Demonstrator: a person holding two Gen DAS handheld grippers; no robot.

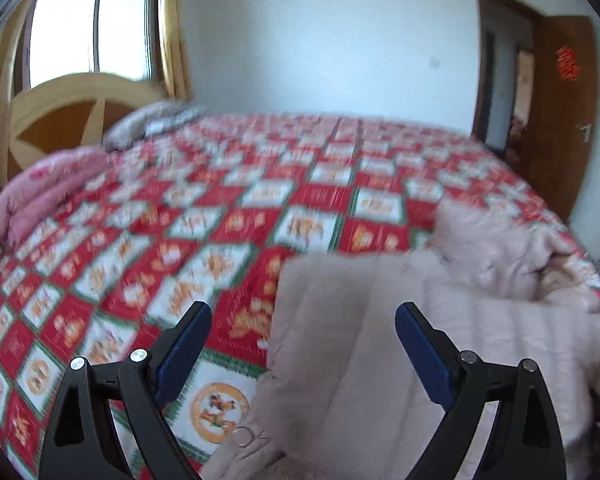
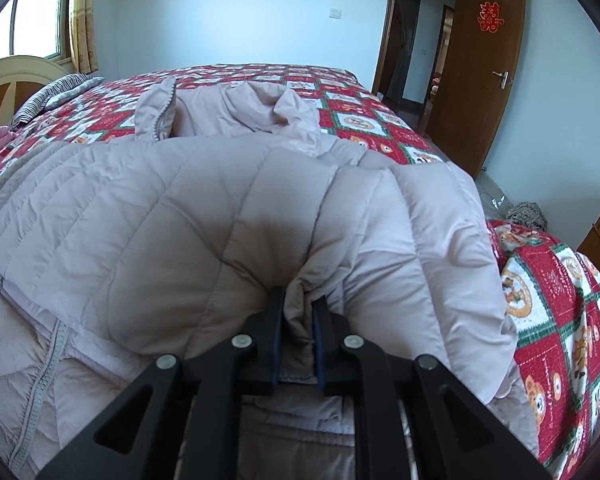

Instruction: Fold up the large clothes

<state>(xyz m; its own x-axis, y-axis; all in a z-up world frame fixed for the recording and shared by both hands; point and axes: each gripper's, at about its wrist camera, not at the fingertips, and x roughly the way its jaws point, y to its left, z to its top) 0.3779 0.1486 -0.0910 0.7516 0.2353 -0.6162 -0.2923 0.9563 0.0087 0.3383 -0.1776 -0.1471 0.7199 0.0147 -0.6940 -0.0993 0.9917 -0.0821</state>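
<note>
Beside coat (image 2: 204,216), bare bedspread (image 1: 188,216)

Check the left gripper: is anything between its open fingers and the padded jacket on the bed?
Nothing visible. The left gripper hangs open above the jacket, with only bare bedspread beside it. The right gripper has a fold of jacket between its fingers.

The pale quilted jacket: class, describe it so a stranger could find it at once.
Start at the bed's red-and-white checked bedspread. On its near side lies the puffy, pale pinkish-beige quilted jacket, a fold pinched between the right gripper jaws. It is the only plain fabric there; the pillows are striped or pink.
</note>
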